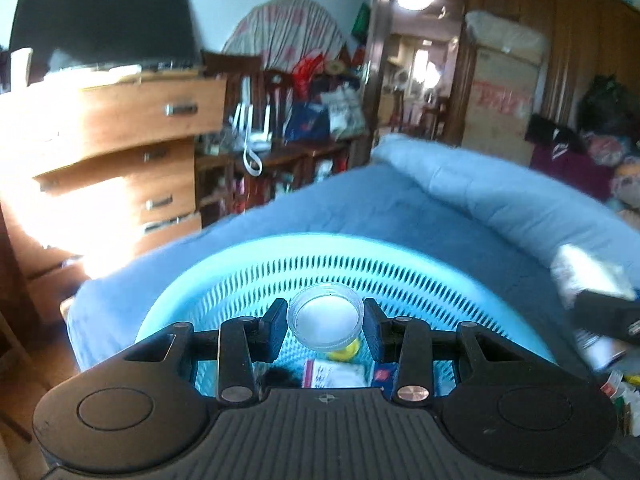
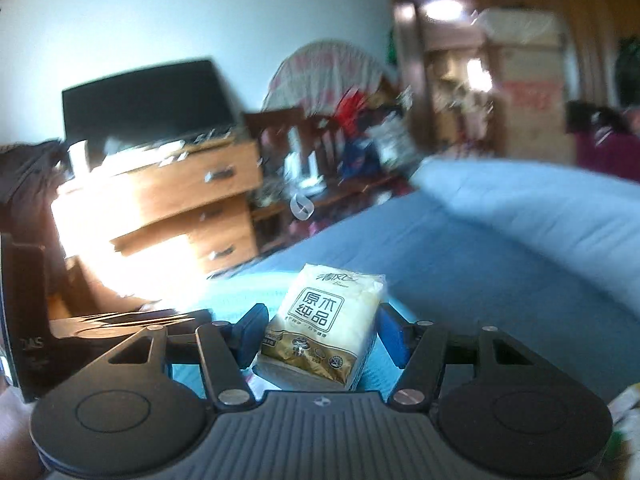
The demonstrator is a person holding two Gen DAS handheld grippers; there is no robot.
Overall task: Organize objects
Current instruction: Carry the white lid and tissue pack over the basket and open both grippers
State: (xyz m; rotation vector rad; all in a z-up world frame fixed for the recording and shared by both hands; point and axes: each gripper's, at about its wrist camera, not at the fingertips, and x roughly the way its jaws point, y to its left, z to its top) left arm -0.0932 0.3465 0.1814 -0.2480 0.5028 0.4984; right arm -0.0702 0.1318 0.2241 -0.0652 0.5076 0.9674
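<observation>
Over a blue basket (image 1: 224,280) already holding packets, the left gripper (image 1: 325,322) clasps a clear-lidded jar (image 1: 326,316); the right gripper (image 2: 324,328), at three o'clock, clutches a tissue pack (image 2: 326,320). Both await dropping.

Basket (image 1: 224,280) on bed (image 1: 400,208); dresser (image 1: 132,128) behind at left, television (image 1: 104,24) on top.

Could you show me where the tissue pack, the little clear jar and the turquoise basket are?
tissue pack (image 2: 326,322): right wrist view, printed front face.
clear jar (image 1: 326,316): left wrist view, round lid.
turquoise basket (image 1: 240,258): left wrist view, far rim.
</observation>
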